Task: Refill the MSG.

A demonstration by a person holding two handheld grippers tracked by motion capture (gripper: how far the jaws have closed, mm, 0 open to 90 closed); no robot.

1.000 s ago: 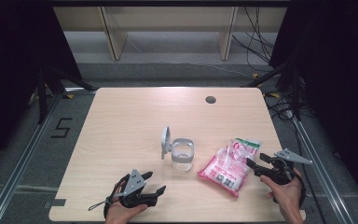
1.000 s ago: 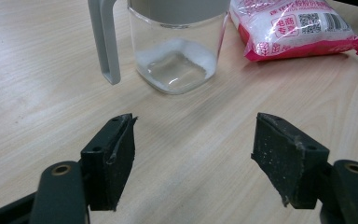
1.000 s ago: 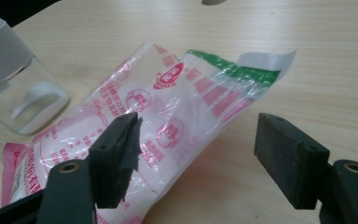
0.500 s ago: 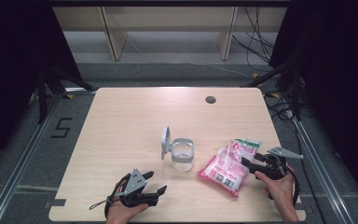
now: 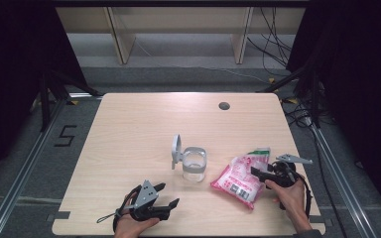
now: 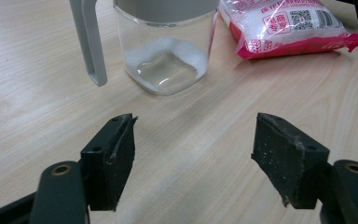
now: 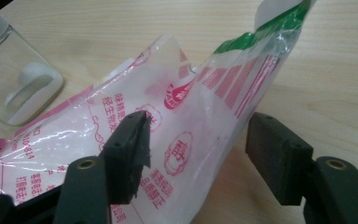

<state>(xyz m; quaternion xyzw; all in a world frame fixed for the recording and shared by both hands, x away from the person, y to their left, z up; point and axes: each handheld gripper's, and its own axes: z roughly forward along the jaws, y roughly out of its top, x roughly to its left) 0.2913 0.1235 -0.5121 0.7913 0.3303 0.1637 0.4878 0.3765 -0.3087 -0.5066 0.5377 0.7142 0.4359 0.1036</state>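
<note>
A pink-and-white plastic bag of white granules [image 5: 240, 177] lies at the lower right of the high view, beside a clear glass jar with a grey hinged lid [image 5: 193, 163]. The right gripper [image 5: 259, 173] has slid onto its upper end, and its jaws, just closing, straddle the bag without clamping yet; a grasp looks imminent. The left gripper [image 5: 164, 196] rests open, empty, lower left.
</note>
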